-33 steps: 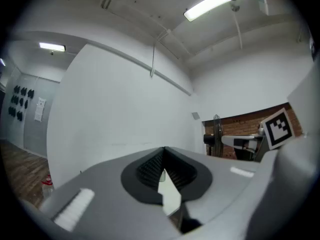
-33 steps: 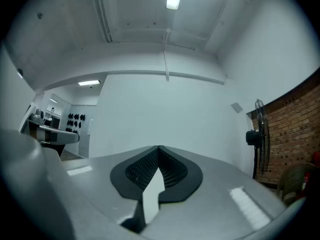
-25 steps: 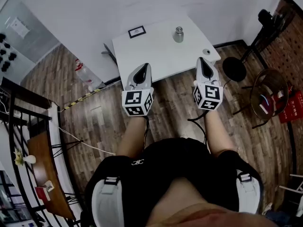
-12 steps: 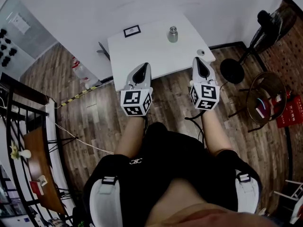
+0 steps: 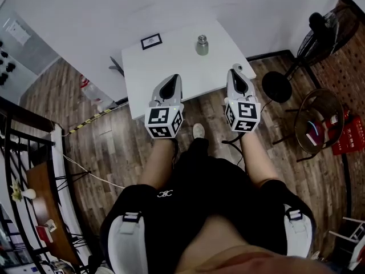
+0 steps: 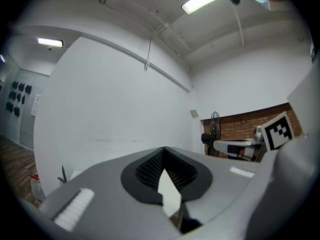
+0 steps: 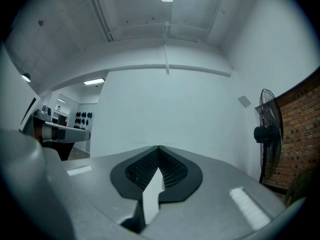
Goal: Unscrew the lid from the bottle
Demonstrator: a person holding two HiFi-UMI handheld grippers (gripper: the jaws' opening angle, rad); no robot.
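**Two clenched claws, one bottle to reach**

My left claw (image 5: 171, 80) is clenched on nothing and hangs over the near edge of the white table (image 5: 142, 76). Farther in, the bottle (image 5: 202, 45) stands upright with its lid (image 5: 202, 38) on, well apart from both claws. My right claw (image 5: 235, 70) is also shut and empty, by the table's right edge.

The bottle is small in the head view, but it looks like metal. I expect it to be stiff, smooth and likely slippery, and prone to spin on the table. I would clamp the body low with one claw and take the lid by its sides with the other.

Counted left to right: one framed card (image 5: 150, 41), two claws, one bottle, one lid, all on or over one table.
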